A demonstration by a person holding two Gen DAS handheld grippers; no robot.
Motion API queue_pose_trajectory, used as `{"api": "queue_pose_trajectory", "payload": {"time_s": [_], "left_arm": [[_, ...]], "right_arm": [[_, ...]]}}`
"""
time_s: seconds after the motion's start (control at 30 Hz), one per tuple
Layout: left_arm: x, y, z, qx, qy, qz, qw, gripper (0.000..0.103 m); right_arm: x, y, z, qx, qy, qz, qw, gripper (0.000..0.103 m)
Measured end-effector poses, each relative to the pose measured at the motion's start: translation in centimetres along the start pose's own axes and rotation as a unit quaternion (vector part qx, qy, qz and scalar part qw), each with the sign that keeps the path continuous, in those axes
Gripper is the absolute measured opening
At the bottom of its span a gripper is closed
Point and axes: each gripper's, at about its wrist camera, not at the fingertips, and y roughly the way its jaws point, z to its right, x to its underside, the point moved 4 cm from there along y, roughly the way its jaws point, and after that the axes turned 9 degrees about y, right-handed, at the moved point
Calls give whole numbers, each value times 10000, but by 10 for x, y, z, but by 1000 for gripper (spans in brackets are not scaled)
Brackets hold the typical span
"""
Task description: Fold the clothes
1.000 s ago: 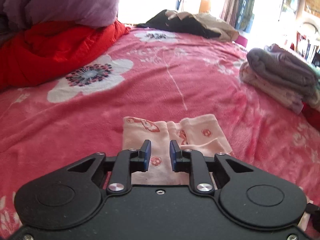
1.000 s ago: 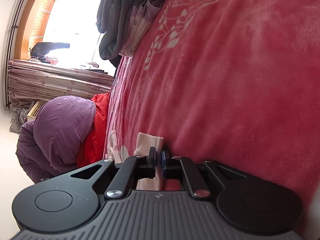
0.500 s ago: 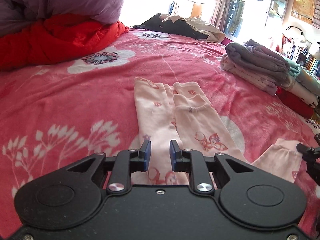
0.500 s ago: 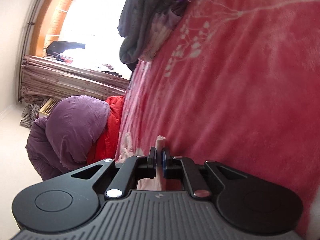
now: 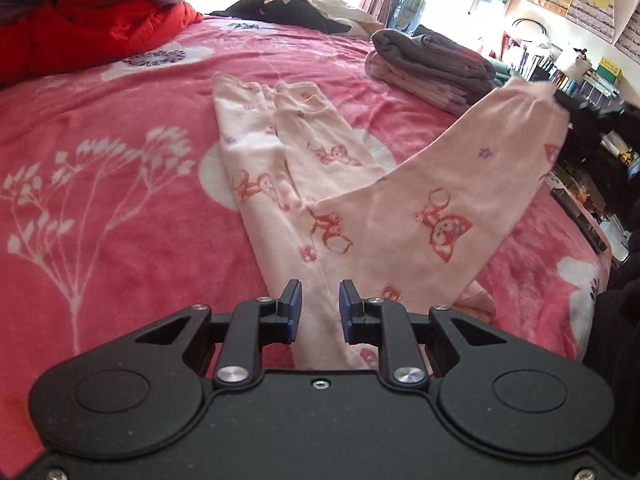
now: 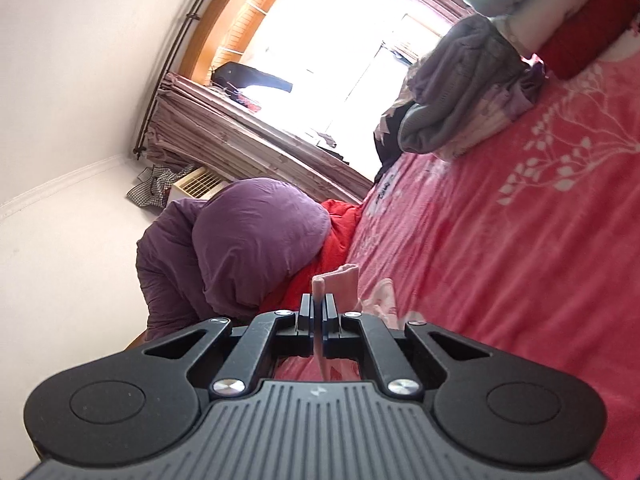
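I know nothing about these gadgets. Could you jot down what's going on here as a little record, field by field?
Place: a bed with a pink flowered blanket
Garment being folded: pale pink printed pants, legs flat on the blanket
Left tongs: open, empty, hovering over the pants
Right tongs: shut on the pants, one end lifted off the bed
Finished pile: folded clothes at the far right of the bed
Also on the bed: red quilt, purple bedding

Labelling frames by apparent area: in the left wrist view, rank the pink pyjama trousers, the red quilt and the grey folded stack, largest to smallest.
1. pink pyjama trousers, largest, though nearest the camera.
2. red quilt, cut off by the frame edge.
3. grey folded stack, smallest, but far back, so its true size is unsure.
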Motion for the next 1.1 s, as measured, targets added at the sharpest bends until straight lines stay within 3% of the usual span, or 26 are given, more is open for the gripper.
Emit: {"api": "queue_pose_trajectory", "payload": {"time_s": [0.17, 0.3, 0.43, 0.5, 0.57, 0.63, 0.73, 0.8, 0.87, 0.93, 1.1], "left_arm": [[4, 2, 3, 279, 103, -100, 9995, 19], [8, 5, 7, 461, 194, -249, 9984, 29], [3, -6, 3, 486, 137, -91, 9987, 29], [-1, -11, -4, 316, 32, 106, 9994, 29], [-9, -11, -11, 74, 13, 371, 9993, 29], [-26, -3, -17, -53, 92, 632, 9979, 29], [-51, 16, -29, -341, 17, 878, 9956, 29], [-61, 34, -36, -320, 26, 943, 9950, 29], [-57, 56, -35, -242, 195, 573, 9979, 29], [-43, 73, -28, -254, 714, 171, 9970, 28], [-44, 46, -28, -294, 781, 539, 9951, 29]], "right_arm": [[8, -17, -40, -112, -351, 99, 9993, 6], [5, -28, -46, 121, -486, 224, 9985, 6], [10, -16, 0, 950, -452, 111, 9944, 6], [14, -15, 34, 1462, -392, 79, 9885, 6], [18, -16, 66, 1699, -8, -5, 9855, 7], [19, -20, 87, 1842, 331, 63, 9823, 7], [19, -20, 95, 1936, 340, 131, 9804, 7], [21, -19, 94, 1944, 280, 160, 9804, 7], [22, -18, 97, 1965, 330, 142, 9798, 7], [22, -17, 99, 1986, 379, 124, 9793, 7], [23, -15, 106, 2038, 504, 80, 9777, 7]]}}
